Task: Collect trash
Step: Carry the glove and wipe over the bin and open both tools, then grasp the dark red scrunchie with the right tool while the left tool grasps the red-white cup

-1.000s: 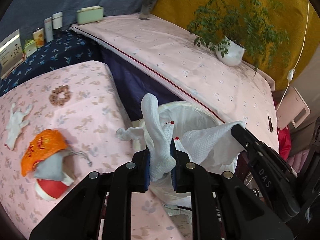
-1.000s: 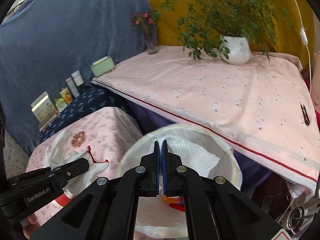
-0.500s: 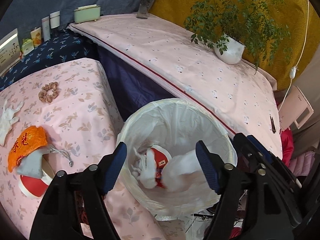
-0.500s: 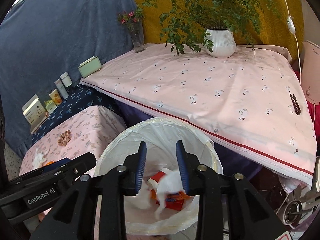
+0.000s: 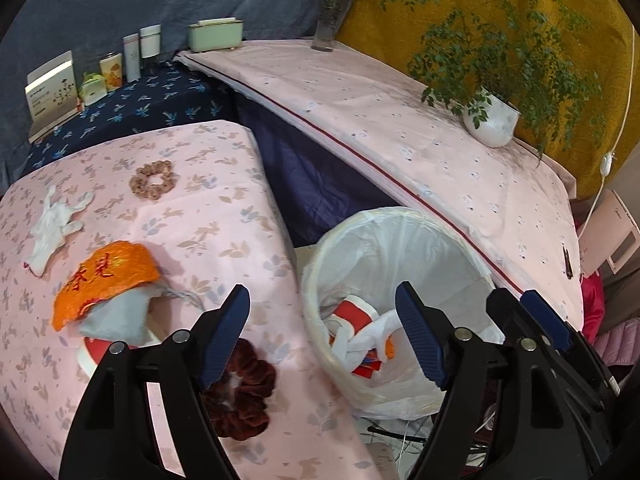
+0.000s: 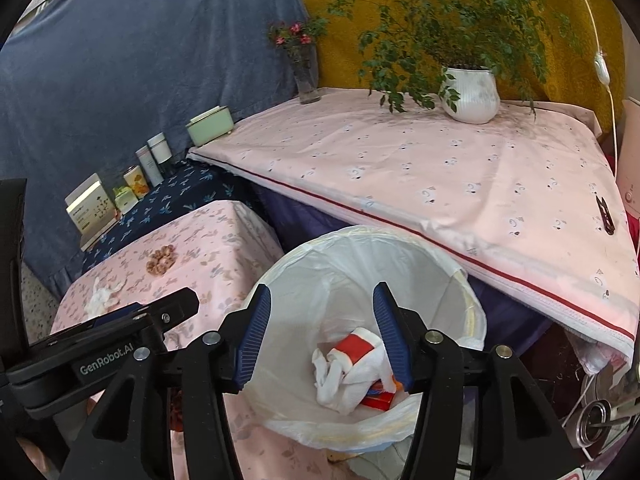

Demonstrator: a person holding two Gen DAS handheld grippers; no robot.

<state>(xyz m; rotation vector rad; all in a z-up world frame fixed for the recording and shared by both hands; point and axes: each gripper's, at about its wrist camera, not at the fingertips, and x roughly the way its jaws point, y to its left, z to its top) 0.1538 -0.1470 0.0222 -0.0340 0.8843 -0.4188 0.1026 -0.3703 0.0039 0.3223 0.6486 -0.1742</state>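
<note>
A round bin lined with a white bag [image 5: 400,216] [image 6: 460,276] stands beside a low pink table [image 5: 224,216]. In it lie a crumpled white cloth [image 6: 344,380] [image 5: 360,340] and a red-and-white wrapper [image 6: 356,348]. My left gripper [image 5: 322,320] hangs over the bin's near left rim, its jaws opening with nothing between them. My right gripper [image 6: 322,332] is above the bin's mouth, jaws also opening and empty. On the table lie a white glove [image 5: 52,228], an orange wrapper [image 5: 104,280] over a grey tissue [image 5: 116,316], and a red-and-white cup [image 5: 96,354].
A dark red scrunchie [image 5: 244,392] and a pink scrunchie [image 5: 152,180] lie on the table. A higher pink-clothed table [image 6: 440,168] behind the bin carries a potted plant [image 6: 472,96] and a flower vase [image 6: 308,76]. Boxes and tubes [image 5: 132,56] line the blue shelf.
My left gripper was shut on the white cloth; the cloth now lies in the bin. Both grippers went from shut to open and the views shifted slightly over the bin.
</note>
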